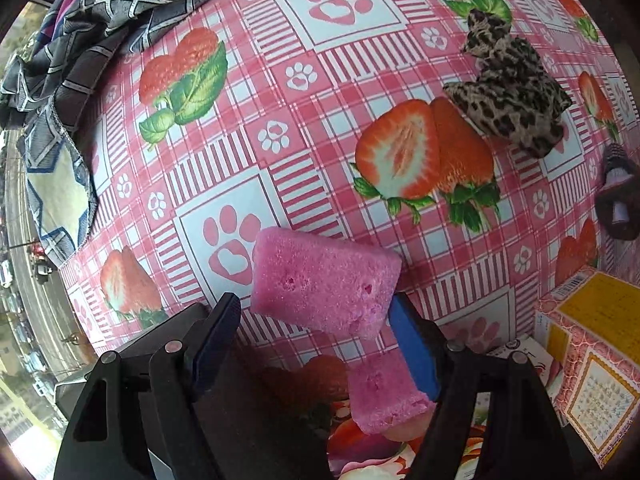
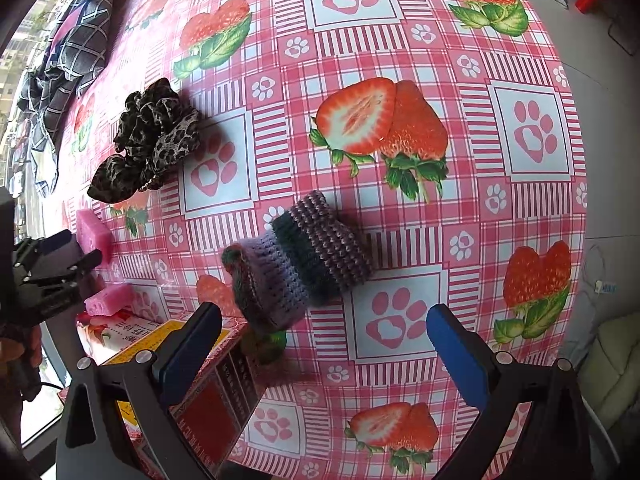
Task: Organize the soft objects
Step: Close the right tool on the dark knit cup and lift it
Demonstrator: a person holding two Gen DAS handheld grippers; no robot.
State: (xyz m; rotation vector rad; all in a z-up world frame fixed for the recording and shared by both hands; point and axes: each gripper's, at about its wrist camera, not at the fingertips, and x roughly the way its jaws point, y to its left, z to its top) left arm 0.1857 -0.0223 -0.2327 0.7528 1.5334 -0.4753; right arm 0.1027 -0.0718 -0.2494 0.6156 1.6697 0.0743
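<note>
Strawberry-print table [image 2: 440,60] holds scattered soft things, so the left gripper [image 1: 316,332] (jaws released) straddles a sponge [image 1: 320,280] while the right gripper [image 2: 324,344] hangs unclenched over a knitted pouch [image 2: 304,256].

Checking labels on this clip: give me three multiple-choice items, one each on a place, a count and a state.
1. The leopard-print scrunchie lies: A on a box; B on the tablecloth; C between gripper fingers.
2. Pink sponge pieces in view: A one; B two; C four.
3. The right gripper is: A open and empty; B shut on a box; C shut on a sponge.

Answers: B, it rests flat on the strawberry print; B, a second piece sits nearer the camera; A, its blue pads stand wide apart with nothing between them.
</note>
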